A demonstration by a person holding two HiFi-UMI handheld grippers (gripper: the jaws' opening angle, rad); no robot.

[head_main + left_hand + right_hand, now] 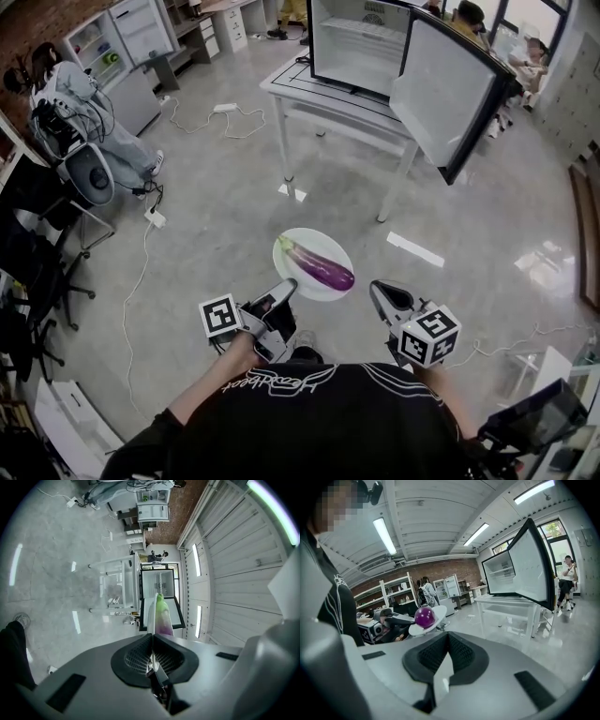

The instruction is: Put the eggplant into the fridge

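From overhead, in the head view, a round white plate [328, 247] hangs level above the glossy grey floor [216, 206], carrying a long purple eggplant [323, 267] whose green stem end points away from the person. The left claw [286, 286] is closed tight on the plate's near rim. The right claw [380, 289] is just beside the plate, not touching it, its tips pressed together with nothing between them. Well beyond the plate, a small black fridge [361, 42] with a white inside sits on a white metal counter [309, 89], its door [450, 89] swung wide to the right. Looking along the left claw [151, 637] in the left gripper view, which is turned on its side, the black ribbed jaws pinch the plate [151, 616], seen edge-on as a thin white line; the eggplant [162, 618] lies on it beyond the jaws, and the open fridge [158, 582] is far ahead. Along the right claw [447, 634] in the right gripper view, the jaws meet at their tips and grip nothing. To their left the plate [438, 616] shows with the rounded purple end of the eggplant [424, 617] on top. Farther right are the counter [511, 602] and the fridge [501, 576], its door [532, 564] open.
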